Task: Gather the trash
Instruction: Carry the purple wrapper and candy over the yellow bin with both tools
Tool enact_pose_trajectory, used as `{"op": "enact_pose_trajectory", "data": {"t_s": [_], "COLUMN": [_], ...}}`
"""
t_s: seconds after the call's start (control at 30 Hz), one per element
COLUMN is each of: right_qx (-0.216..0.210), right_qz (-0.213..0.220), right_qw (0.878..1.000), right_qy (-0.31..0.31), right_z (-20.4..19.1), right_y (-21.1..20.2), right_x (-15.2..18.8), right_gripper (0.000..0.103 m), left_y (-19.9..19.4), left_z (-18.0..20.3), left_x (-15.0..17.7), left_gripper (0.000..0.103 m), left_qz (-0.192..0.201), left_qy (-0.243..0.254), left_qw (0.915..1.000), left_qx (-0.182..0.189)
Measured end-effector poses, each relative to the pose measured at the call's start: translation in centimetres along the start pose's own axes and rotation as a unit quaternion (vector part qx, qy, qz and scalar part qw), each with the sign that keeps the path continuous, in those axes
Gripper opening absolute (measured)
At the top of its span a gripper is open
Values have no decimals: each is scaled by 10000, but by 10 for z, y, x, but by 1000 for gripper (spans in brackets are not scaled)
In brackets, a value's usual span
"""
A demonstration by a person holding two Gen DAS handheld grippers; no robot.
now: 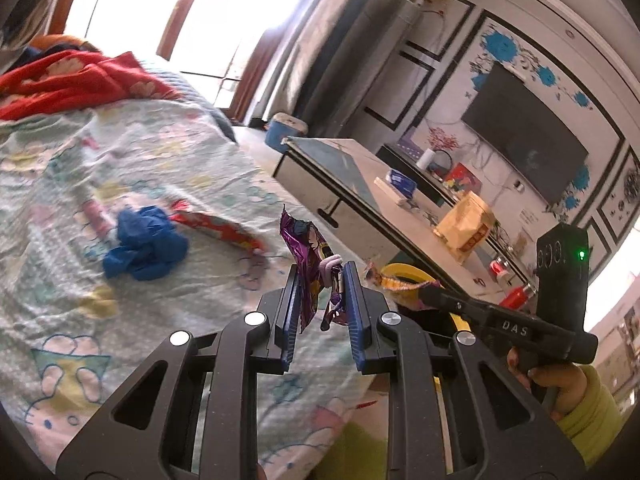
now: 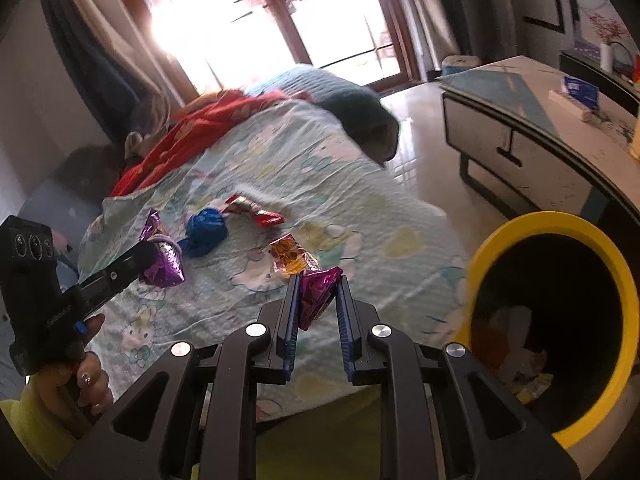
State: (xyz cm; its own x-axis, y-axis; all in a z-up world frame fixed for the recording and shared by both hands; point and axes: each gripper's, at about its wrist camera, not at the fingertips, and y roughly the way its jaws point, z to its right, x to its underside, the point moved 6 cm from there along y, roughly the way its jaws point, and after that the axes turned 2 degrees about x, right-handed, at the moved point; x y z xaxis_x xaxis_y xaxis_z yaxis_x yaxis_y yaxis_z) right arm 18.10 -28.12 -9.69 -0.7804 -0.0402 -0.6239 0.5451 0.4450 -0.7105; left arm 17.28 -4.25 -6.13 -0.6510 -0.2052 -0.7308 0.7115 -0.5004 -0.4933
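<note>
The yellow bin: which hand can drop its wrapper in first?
Probably the right. Its tool is shut on a magenta wrapper, with the yellow bin open just beside it. The left tool grips a purple wrapper over the bed, farther from the bin.

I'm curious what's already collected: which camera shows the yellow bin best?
The right wrist view: the bin faces the camera, trash visible inside. In the left wrist view only a sliver of its rim shows behind the right gripper.
</note>
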Motion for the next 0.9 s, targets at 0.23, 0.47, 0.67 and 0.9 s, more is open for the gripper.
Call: {"op": "enact_pose_trajectory", "data": {"t_s": [0.23,0.47,0.67,0.9], "right_qx": [272,638,824,1085], "right_qz": [413,832,1051,1172], "right_qw": [9983,9927,9867,9801], "right_qy": [319,589,924,1178], "right_z": [37,73,108,139], "right_y": [-32,-65,-85,-97], "right_x": [-5,-10,-6,0], "right_gripper": [17,17,17,17], "left_y": [19,35,50,68], "left_z": [37,67,89,112], "left_x": [-1,3,10,18], "left_gripper": [15,15,15,15], "left_qz": [-89,-221,-354,-538], "left_qy": [430,753,1014,1281], "left_qw": [9988,9962,9929,9884], "left_qx": [193,376,502,619]}}
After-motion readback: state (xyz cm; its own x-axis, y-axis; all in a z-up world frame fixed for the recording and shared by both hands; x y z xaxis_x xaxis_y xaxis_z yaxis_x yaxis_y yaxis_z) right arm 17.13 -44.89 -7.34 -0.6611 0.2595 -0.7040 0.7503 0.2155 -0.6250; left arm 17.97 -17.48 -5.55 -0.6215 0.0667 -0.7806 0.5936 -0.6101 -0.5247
